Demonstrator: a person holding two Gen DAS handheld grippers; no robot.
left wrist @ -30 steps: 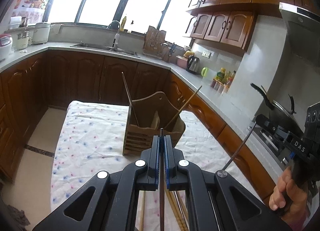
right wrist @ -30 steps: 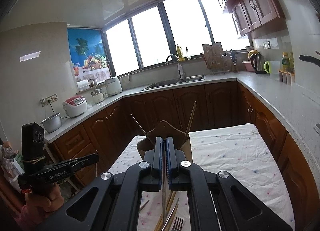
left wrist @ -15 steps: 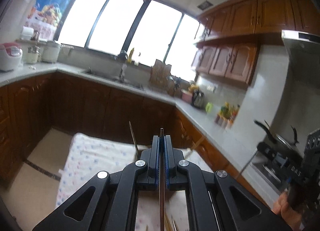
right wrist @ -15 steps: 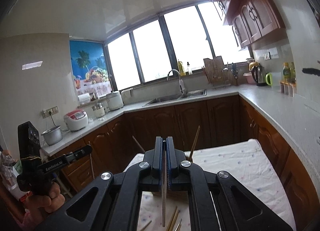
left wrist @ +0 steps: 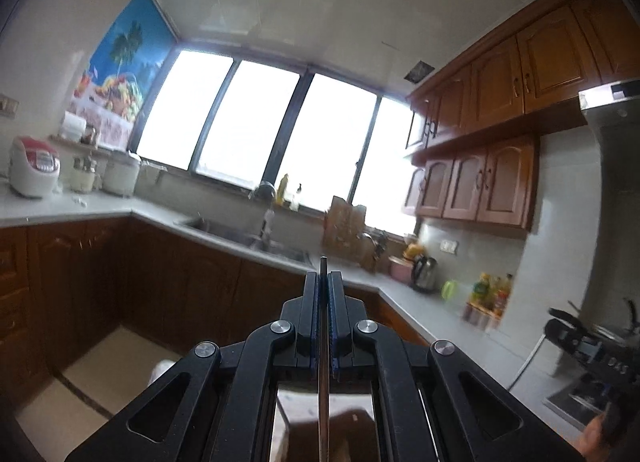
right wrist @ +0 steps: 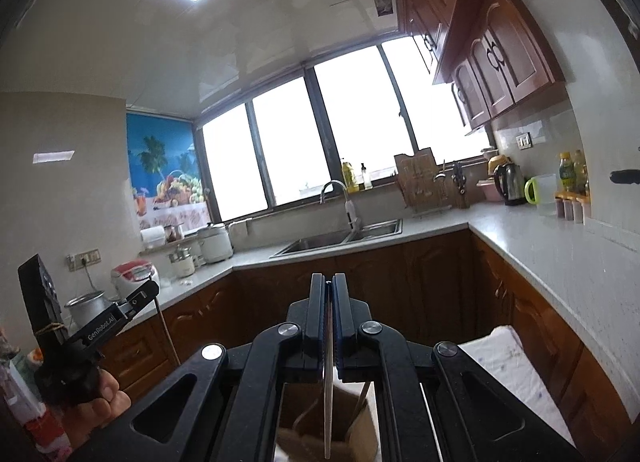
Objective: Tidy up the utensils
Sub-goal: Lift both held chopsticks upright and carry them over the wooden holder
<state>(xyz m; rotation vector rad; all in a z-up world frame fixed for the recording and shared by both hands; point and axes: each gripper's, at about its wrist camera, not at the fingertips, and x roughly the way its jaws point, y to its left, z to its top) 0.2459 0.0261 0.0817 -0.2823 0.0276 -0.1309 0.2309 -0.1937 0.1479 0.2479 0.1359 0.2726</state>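
The right hand-held gripper [right wrist: 329, 294] is clamped on a thin pale utensil [right wrist: 328, 394] hanging straight down, its tip directly over the wooden holder [right wrist: 352, 426] on the desk [right wrist: 508, 358]. The left hand-held gripper [left wrist: 324, 290] pinches a dark stick [left wrist: 323, 390], probably a chopstick, upright above what looks like the same holder, blurred there.

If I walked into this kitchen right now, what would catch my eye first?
Probably the two black hand-held grippers, the left gripper and the right gripper, each clamped shut on a thin upright utensil: a dark stick and a pale one. Behind them glows a wide bright window above the sink, with a tropical fruit poster to its left.
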